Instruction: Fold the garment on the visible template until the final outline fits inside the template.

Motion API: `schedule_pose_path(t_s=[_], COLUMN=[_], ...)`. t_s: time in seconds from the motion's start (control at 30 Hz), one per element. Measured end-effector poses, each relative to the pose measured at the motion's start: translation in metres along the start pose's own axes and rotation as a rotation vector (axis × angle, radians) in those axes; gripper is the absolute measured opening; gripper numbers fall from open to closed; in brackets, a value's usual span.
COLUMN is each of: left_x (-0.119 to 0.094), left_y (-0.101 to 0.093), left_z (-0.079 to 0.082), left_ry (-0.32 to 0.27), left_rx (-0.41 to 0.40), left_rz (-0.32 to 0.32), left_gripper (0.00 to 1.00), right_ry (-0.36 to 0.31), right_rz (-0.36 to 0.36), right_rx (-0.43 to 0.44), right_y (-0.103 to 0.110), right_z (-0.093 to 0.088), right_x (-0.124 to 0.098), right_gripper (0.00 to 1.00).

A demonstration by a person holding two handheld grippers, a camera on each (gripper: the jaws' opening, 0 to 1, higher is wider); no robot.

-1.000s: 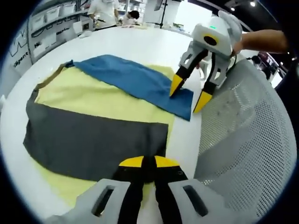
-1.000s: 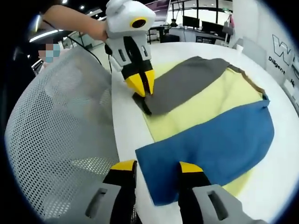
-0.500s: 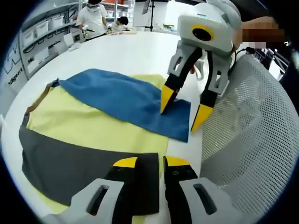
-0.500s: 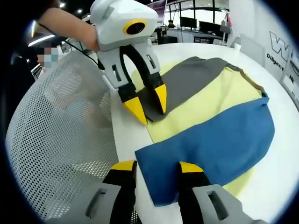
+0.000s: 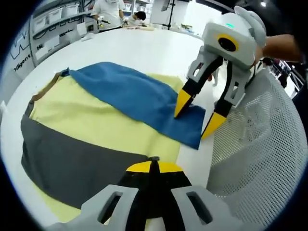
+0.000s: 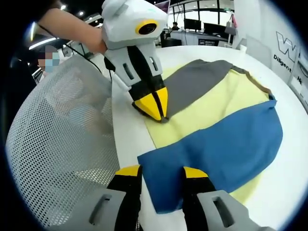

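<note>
The left gripper (image 6: 155, 107) is clamped on the grey leg's (image 5: 72, 161) hem corner; the right gripper (image 5: 198, 116) stands apart, straddling the blue leg's (image 6: 216, 154) hem over the yellow template (image 5: 82, 118). I'd say it's the grasping step: close right, then lift both hems forward.

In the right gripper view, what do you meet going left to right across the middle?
White mesh chair back → left gripper, shut on the grey sleeve → yellow template → blue sleeve → white table.
</note>
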State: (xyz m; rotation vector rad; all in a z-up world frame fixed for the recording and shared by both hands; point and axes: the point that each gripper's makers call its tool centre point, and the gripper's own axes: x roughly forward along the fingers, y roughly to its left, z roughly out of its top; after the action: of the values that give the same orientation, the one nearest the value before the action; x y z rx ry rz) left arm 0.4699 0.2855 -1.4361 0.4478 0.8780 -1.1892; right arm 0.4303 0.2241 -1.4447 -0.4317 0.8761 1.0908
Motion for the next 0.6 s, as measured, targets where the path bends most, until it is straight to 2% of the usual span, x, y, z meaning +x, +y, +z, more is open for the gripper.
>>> schedule_pose_path(t_s=[0.2, 0.4, 0.6], left_x=[-0.026, -0.067, -0.105], left_y=[0.015, 0.054, 0.095], left_z=[0.014, 0.021, 0.030], left_ry=[-0.068, -0.138, -0.177], left_rx=[-0.083, -0.188, -0.234], left_rz=[0.009, 0.079, 0.153], left_gripper=[0.02, 0.02, 0.02], right_ry=[-0.005, -0.004, 0.013], right_rz=[0.000, 0.002, 0.002], right_rx=[-0.003, -0.007, -0.046], right_y=[0.000, 0.000, 0.002], right_z=[0.000, 0.001, 0.004], right_x=[0.000, 0.001, 0.004], right_gripper=[0.27, 0.29, 0.33])
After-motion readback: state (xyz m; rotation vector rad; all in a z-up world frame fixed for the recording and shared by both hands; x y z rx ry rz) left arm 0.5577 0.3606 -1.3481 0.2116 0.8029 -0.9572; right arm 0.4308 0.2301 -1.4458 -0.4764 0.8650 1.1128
